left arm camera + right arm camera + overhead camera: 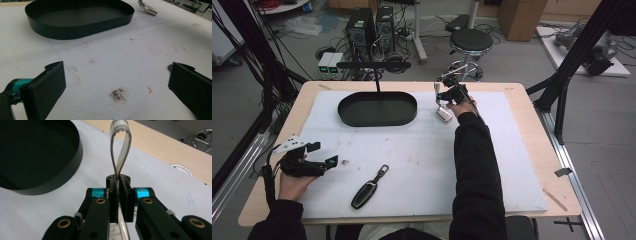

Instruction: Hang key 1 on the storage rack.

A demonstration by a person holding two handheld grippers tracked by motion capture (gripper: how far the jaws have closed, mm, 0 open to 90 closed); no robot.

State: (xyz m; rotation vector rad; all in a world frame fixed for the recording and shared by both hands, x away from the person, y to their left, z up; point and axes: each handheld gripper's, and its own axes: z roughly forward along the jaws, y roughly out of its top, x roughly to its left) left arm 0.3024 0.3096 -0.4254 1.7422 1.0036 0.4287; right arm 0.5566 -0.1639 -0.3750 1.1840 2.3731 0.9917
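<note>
A silver key fob (443,114) lies just right of the black oval tray (377,109), its leather strap loop (120,147) standing upright. My right gripper (444,99) is shut on the base of that strap; the right gripper view shows its jaws (119,192) pinching the strap, with the silver fob body (117,231) under them. A black car key fob (367,190) with a metal loop rests on the white mat near the front. To its left my left gripper (323,154) is held open just above the mat, with nothing between its jaws (116,75).
The white mat (422,150) covers most of the wooden table. The tray (80,22) holds nothing, and the silver fob (148,9) shows beyond it. A thin black post (377,80) rises behind the tray. Stool, computers and cables stand on the floor beyond.
</note>
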